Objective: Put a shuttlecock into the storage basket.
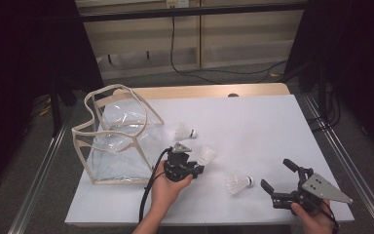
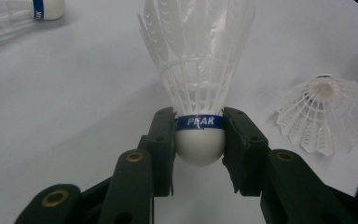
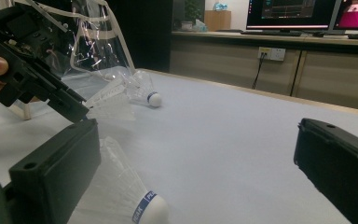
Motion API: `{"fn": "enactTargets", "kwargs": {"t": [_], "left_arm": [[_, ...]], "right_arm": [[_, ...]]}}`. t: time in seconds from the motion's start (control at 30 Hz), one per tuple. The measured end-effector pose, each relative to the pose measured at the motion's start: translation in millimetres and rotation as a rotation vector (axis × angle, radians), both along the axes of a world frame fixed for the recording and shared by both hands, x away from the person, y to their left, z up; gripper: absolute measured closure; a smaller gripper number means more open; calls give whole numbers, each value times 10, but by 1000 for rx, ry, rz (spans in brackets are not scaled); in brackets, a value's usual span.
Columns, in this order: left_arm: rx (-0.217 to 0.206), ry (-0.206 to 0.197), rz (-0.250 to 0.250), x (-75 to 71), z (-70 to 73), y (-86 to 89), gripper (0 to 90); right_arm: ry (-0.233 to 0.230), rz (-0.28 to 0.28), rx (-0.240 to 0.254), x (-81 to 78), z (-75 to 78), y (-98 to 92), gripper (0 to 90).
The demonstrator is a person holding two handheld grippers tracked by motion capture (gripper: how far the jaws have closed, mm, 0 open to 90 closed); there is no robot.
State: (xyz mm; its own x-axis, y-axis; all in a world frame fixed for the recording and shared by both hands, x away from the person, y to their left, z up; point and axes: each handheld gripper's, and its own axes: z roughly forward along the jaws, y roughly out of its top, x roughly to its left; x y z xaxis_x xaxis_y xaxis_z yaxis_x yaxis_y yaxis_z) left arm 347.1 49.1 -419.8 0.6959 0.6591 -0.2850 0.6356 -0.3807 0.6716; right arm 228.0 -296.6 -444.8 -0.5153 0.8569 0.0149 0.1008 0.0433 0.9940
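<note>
Left gripper [image 2: 199,135] clamped on shuttlecock [image 2: 199,93] at its cork, just above the table [image 1: 253,126]. Featherlight, skirt probably crushable; hold by the cork. Right gripper [image 1: 278,176] spread, holding nothing.

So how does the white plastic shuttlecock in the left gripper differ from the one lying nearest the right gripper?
The held white plastic shuttlecock is clamped at its cork by the left gripper, skirt pointing away from it; the loose shuttlecock lies on its side on the white table, untouched. The right gripper beside it stands open. Both shuttlecocks have white skirts and blue-banded corks.
</note>
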Motion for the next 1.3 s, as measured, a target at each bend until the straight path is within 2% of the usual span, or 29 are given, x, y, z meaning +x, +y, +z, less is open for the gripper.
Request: {"fn": "enactTargets", "kwargs": {"t": [0.27, 0.33, 0.53, 1.3], "left_arm": [[-11, 13, -42, 11, 147, 3, 657], [-25, 18, -51, 18, 185, 2, 657], [-16, 12, -74, 32, 285, 7, 657], [-10, 31, -99, 91, 541, 62, 658]], "right_arm": [[1, -4, -7, 7, -3, -8, 2], [4, -6, -7, 9, -7, -12, 3], [7, -3, -7, 15, -11, -17, 3], [19, -11, -9, 35, -20, -18, 0]]}}
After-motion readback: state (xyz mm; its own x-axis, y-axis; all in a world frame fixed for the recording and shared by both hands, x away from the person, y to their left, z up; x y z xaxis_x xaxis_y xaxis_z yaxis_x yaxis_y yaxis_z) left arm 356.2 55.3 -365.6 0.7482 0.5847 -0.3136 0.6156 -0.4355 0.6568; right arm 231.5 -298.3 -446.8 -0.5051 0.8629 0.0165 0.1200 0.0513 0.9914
